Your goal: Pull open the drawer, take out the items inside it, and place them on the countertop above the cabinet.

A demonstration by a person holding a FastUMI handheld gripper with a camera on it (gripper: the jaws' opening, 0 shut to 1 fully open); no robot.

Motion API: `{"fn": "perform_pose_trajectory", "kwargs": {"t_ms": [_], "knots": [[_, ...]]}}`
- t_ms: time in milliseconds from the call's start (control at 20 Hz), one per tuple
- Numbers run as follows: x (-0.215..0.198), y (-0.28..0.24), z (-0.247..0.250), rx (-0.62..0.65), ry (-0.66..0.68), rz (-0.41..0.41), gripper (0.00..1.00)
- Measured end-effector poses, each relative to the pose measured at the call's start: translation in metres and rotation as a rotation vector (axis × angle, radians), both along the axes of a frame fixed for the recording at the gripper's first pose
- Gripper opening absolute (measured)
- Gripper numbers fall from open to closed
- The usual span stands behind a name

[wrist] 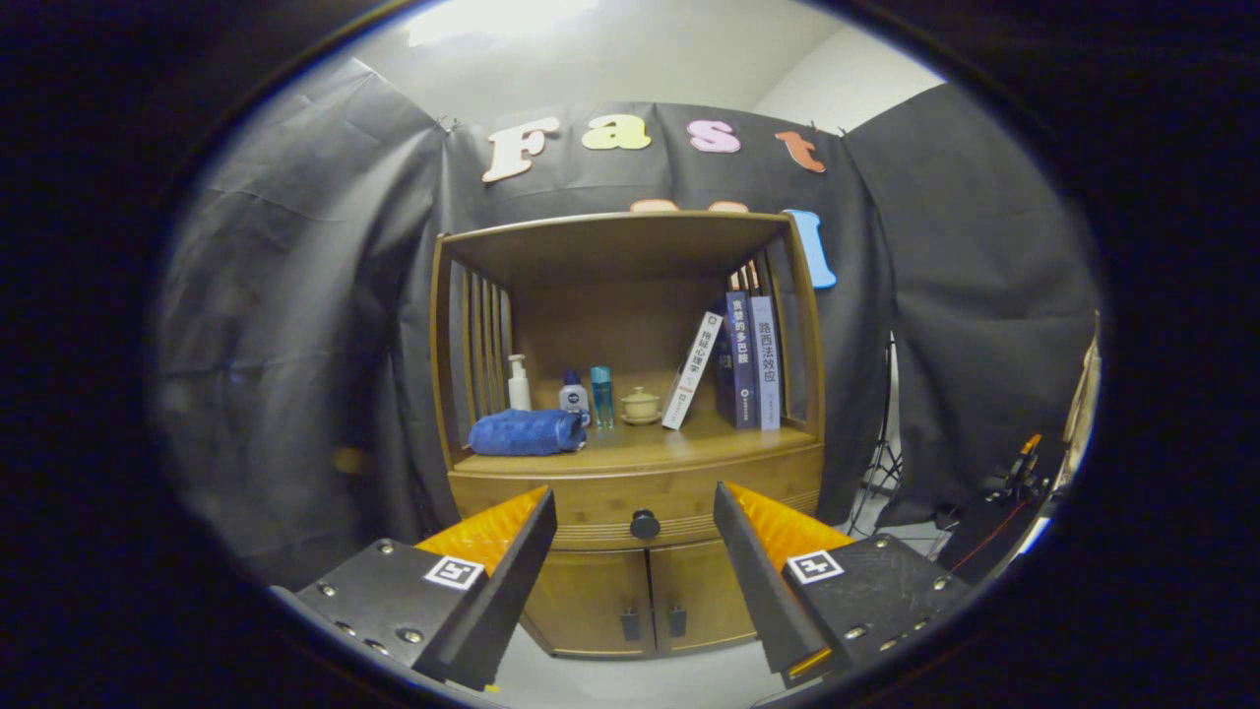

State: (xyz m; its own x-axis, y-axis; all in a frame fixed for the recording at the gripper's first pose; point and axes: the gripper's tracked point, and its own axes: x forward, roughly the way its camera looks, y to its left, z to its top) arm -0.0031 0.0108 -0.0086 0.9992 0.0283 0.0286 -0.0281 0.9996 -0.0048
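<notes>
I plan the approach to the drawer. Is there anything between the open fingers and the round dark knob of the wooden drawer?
In the gripper view, nothing: the round dark knob sits beyond the open gripper, framed by the fingers.

Dim overhead light; fisheye-bent, soft edges

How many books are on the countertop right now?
3 clearly. One white book leans just right of the lidded cup; two dark books stand upright by the right side slats. More may hide behind them. Gripper open, drawer knob between the fingers.
</notes>
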Motion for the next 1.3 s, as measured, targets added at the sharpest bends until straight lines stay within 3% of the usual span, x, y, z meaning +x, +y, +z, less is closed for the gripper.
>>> {"fn": "perform_pose_trajectory", "kwargs": {"t_ms": [600,1000,1150,1300], "knots": [[0.022,-0.021,-0.013,-0.011,-0.011,-0.025,0.96],[0.114,-0.054,-0.095,-0.006,0.019,-0.065,0.96],[0.150,-0.049,-0.148,0.040,0.131,-0.061,0.97],[0.185,-0.045,-0.160,0.054,0.157,-0.061,0.96]]}}
